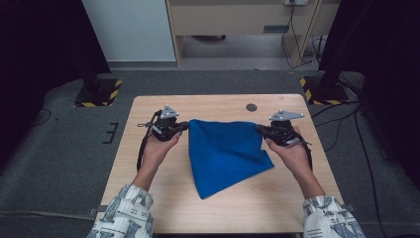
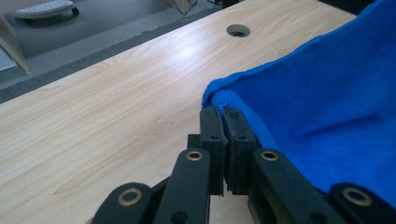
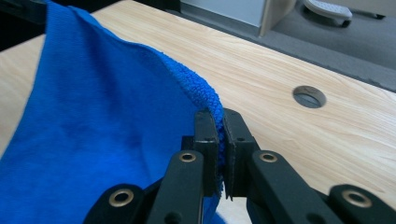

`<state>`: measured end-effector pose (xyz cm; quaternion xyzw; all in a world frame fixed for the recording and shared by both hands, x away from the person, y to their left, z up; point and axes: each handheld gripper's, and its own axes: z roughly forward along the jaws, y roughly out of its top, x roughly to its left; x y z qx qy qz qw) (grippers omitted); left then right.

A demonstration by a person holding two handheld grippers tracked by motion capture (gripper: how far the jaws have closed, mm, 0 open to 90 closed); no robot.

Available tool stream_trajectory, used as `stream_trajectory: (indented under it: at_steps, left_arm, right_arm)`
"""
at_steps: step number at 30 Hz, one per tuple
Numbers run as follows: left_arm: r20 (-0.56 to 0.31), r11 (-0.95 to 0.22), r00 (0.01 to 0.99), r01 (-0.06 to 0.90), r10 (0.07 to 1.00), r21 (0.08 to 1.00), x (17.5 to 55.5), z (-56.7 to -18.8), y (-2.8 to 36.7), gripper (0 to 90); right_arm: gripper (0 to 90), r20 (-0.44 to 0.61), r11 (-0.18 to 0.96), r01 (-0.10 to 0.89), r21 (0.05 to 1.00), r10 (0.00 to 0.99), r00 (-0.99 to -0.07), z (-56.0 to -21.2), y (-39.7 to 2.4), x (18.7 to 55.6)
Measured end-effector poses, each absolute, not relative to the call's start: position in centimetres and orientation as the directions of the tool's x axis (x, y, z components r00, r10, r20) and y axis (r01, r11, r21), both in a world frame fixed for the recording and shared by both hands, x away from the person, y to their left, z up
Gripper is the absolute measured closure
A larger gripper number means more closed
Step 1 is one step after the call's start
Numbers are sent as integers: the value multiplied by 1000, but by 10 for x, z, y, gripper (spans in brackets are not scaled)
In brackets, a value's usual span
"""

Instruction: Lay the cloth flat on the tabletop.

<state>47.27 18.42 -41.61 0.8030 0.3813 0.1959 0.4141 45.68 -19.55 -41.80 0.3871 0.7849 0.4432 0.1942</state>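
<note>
A blue cloth (image 1: 225, 153) hangs stretched between my two grippers above the wooden table (image 1: 148, 193), its lower point trailing on the tabletop toward me. My left gripper (image 1: 185, 126) is shut on the cloth's upper left corner; in the left gripper view the black jaws (image 2: 223, 114) pinch the blue cloth (image 2: 327, 107) edge. My right gripper (image 1: 259, 129) is shut on the upper right corner; in the right gripper view its jaws (image 3: 220, 116) clamp the folded terry edge of the cloth (image 3: 93, 116).
A round cable hole (image 1: 251, 107) sits in the table's far side, also visible as the hole (image 2: 238, 31) and the hole (image 3: 308, 96). Yellow-black striped stand bases (image 1: 99, 92) flank the table on the carpet. Cables run along the floor at right.
</note>
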Motion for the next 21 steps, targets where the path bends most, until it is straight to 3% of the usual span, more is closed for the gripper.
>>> stream_trajectory:
  at_steps: [11, 21]
  left_arm:
    - [30, -399, 608, 484, 794, 779, 502, -426, 158, 874]
    - [52, -424, 610, 485, 791, 765, 514, -429, 134, 875]
  right_arm:
    - [860, 41, 315, 503, 805, 816, -576, -436, -214, 492]
    - [860, 53, 302, 535, 790, 835, -548, -442, -235, 491]
